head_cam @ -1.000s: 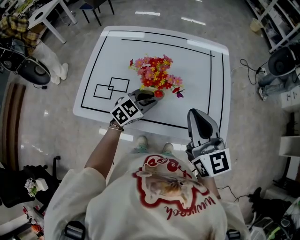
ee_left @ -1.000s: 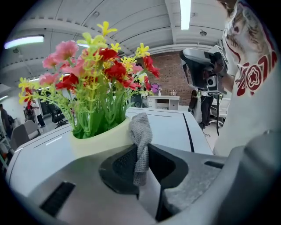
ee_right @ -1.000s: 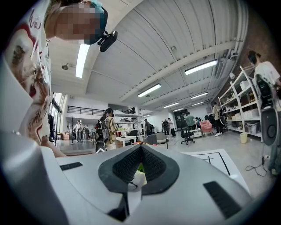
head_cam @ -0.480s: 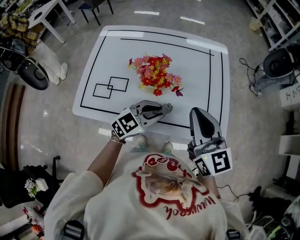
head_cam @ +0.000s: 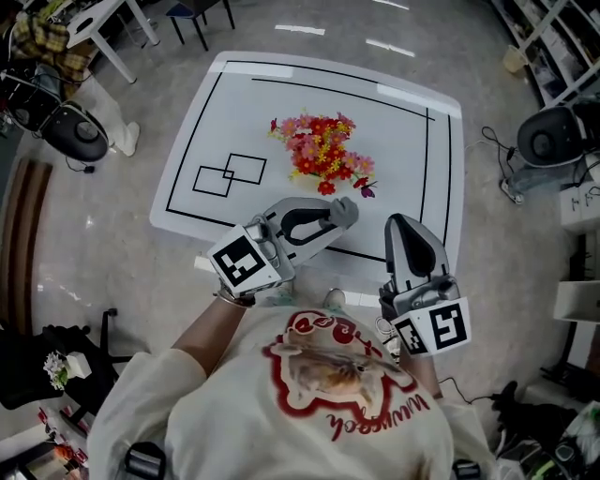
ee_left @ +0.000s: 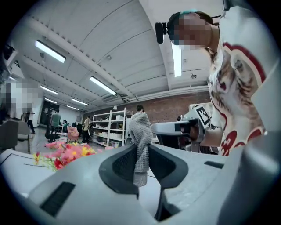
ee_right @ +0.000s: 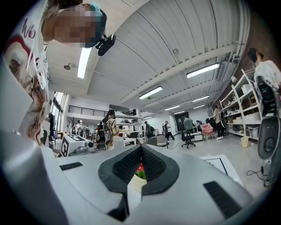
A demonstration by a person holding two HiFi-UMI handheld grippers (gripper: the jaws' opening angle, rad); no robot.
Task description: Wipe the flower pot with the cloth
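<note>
A bunch of red, pink and yellow flowers (head_cam: 322,153) stands on the white table (head_cam: 394,122); the blooms hide its pot from above. The flowers (ee_left: 66,151) also lie low at the left in the left gripper view. My left gripper (head_cam: 345,214) hovers over the table's near edge, just below and right of the flowers. It is shut on a grey knitted cloth (ee_left: 141,127), which stands up from between its jaws (ee_left: 141,147). My right gripper (head_cam: 401,225) is held to the right at the near edge; its jaws (ee_right: 141,151) are shut with nothing between them.
Black lines border the table top, and two overlapping squares (head_cam: 230,175) are drawn at its left. A round black device (head_cam: 548,139) sits on the floor to the right. Chairs and another table (head_cam: 103,19) stand at the upper left.
My left gripper has drawn back from the base of the flowers toward the near edge and to the right, with the cloth still in it. The right gripper has hardly moved.
</note>
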